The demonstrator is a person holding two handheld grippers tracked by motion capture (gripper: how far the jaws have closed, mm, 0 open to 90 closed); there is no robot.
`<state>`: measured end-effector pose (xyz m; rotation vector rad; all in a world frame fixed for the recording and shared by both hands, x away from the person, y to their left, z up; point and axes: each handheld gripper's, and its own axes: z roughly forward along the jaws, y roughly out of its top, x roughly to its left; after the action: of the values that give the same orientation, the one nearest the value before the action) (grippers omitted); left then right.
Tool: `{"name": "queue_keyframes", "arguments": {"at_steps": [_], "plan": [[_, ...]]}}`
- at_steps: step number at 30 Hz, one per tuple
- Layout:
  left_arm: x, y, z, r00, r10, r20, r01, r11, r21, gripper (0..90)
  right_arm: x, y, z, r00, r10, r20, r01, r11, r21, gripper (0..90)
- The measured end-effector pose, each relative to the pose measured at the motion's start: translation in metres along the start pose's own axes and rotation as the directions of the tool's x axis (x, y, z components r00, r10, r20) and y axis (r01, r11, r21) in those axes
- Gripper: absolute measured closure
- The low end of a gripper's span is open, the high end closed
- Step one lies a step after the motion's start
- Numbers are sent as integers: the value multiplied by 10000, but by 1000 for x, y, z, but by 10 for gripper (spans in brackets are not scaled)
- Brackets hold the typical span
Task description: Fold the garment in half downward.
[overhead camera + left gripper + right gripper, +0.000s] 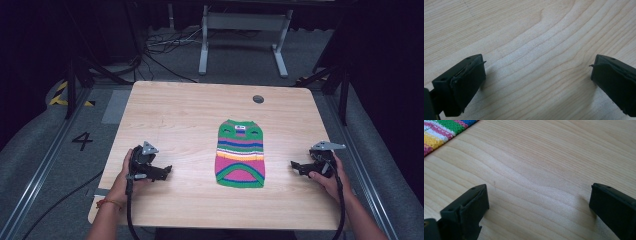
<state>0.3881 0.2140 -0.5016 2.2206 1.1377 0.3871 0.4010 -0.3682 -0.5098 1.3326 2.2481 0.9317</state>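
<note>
A small knitted sweater with green, pink, blue, yellow and white stripes lies flat on the wooden table, right of centre. My left gripper rests low over the table well to the sweater's left, jaws wide apart over bare wood. On the sweater's right side sits my right gripper, also open with nothing between its jaws. A corner of the sweater shows at the upper left of the right gripper view.
A round grey grommet sits in the table near the far edge. Beyond the table stand a white frame leg assembly and loose cables on the grey floor. A black "4" marks the floor at left.
</note>
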Motion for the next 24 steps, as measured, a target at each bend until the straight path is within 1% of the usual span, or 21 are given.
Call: {"name": "queue_keyframes", "arguments": {"at_steps": [3, 4, 5, 7, 9, 10, 13, 14, 16, 17, 18, 19, 20, 21, 23, 24], "plan": [[0, 0, 0, 9998, 75, 168, -75, 10000, -4, 0, 0, 0, 0, 10000, -21, -14, 21, 10000, -2, 28], [0, -1, 0, 9995, 170, 278, -170, 9999, -19, 0, 0, 0, 0, 10000, -23, -12, 23, 10000, -1, 28], [1, -1, 0, 9991, 346, 253, -344, 9994, -73, 1, 0, 0, 0, 10000, -31, -17, 31, 10000, -1, 28], [0, -1, 0, 9991, 268, 322, -265, 9996, -88, 4, 0, 0, 0, 10000, -35, -22, 35, 10000, 0, 27], [0, -2, -1, 9989, 269, 396, -267, 9996, -43, 4, 0, 0, 0, 10000, -69, -63, 69, 10000, 1, 27], [1, -2, -1, 9986, 341, 415, -341, 9994, -6, 4, -1, -1, -1, 9999, -87, -103, 87, 10000, 21, 27], [2, -2, -1, 9982, 366, 485, -363, 9993, -73, 2, -1, 0, -1, 9998, -128, -164, 129, 9999, 51, 27], [2, -1, -1, 9981, 409, 471, -409, 9992, -1, 2, -1, 0, -1, 9998, -132, -159, 133, 9999, 53, 27], [1, -1, -1, 9984, 365, 434, -367, 9993, 27, 2, -1, 0, -1, 9998, -131, -149, 132, 9999, 65, 27], [2, 0, -1, 9983, 444, 375, -447, 9990, 63, 2, -1, 0, -1, 9997, -163, -168, 165, 9998, 93, 29], [1, 2, -2, 9985, 316, 443, -330, 9990, 309, 5, -2, 1, -1, 9996, -203, -198, 205, 9997, 100, 43], [1, 4, -3, 9987, 277, 432, -297, 9985, 454, 22, -2, 1, -2, 9997, -150, -167, 151, 9999, 62, 98], [3, 6, -4, 9984, 334, 460, -358, 9979, 536, 56, -3, 1, -3, 9997, -118, -220, 118, 9999, 11, 159], [4, 8, -5, 9980, 321, 544, -350, 9980, 522, 116, -3, 1, -5, 9996, -104, -259, 102, 9999, -49, 193], [7, 8, -6, 9948, 445, 914, -463, 9988, 179, 237, -5, 1, -7, 9991, -109, -405, 109, 9999, 7, 195], [8, 9, -5, 9949, 479, 887, -494, 9987, 154, 276, -5, 1, -8, 9987, -84, -505, 86, 10000, 26, 208]]}}
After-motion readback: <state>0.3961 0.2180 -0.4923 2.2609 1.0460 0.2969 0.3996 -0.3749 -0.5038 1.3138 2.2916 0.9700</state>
